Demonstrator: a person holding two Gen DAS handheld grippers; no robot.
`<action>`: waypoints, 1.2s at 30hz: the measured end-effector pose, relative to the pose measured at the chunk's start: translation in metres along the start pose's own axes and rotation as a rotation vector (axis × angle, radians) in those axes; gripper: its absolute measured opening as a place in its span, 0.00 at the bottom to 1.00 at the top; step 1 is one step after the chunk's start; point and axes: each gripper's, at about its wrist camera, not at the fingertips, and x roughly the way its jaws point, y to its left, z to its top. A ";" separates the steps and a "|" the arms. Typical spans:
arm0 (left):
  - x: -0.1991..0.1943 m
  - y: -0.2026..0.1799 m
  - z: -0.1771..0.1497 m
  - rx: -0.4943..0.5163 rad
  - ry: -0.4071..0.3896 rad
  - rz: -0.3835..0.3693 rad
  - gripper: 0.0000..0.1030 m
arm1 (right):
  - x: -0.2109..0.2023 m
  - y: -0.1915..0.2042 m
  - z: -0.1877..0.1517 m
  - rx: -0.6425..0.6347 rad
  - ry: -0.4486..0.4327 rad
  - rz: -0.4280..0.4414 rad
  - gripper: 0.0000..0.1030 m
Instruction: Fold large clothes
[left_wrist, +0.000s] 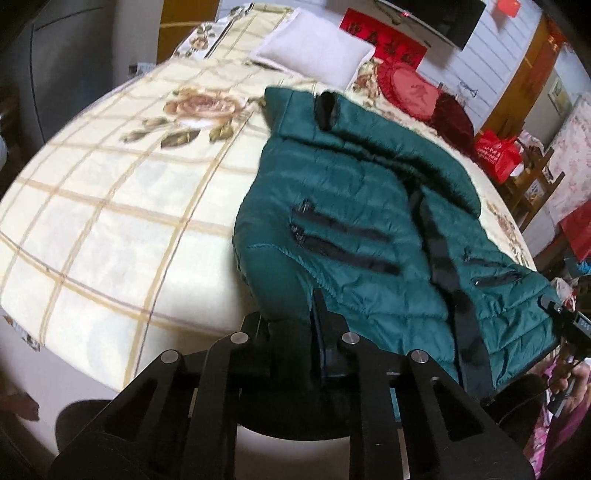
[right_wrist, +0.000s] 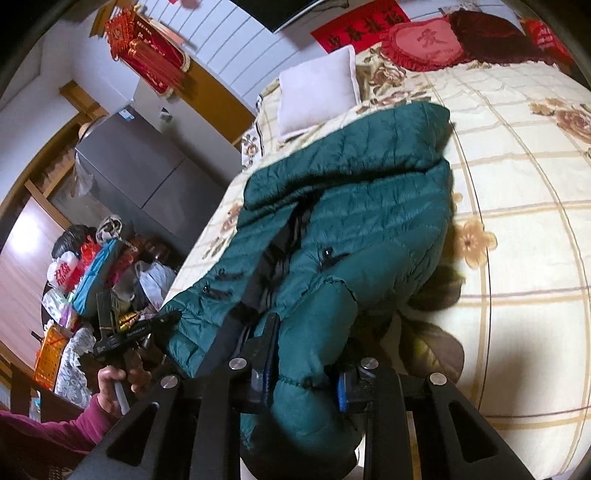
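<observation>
A dark green quilted jacket (left_wrist: 369, 192) lies front up on the bed, its black zip running down the middle. In the left wrist view my left gripper (left_wrist: 308, 325) is shut on the smooth green fabric at the jacket's near hem. At the right edge of that view my right gripper (left_wrist: 550, 302) pinches the hem's other corner. In the right wrist view the right gripper (right_wrist: 304, 369) is shut on a thick bunch of the jacket (right_wrist: 369, 199) between its blue pads (right_wrist: 342, 387). A hand holds the left gripper (right_wrist: 168, 318) on the hem corner at left.
The bed (left_wrist: 110, 221) has a cream checked cover with roses. A white pillow (left_wrist: 314, 48) and a red heart cushion (left_wrist: 406, 88) lie at its head. A grey cabinet (right_wrist: 136, 166) and a heap of bags (right_wrist: 92, 277) stand beside the bed.
</observation>
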 end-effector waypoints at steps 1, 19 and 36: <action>-0.002 -0.002 0.003 0.002 -0.008 -0.002 0.15 | -0.001 0.001 0.003 -0.003 -0.008 0.000 0.22; -0.013 -0.022 0.091 -0.037 -0.182 -0.016 0.14 | -0.004 -0.006 0.090 0.036 -0.152 -0.018 0.21; 0.049 -0.039 0.179 -0.042 -0.225 0.069 0.15 | 0.044 -0.045 0.175 0.094 -0.145 -0.125 0.21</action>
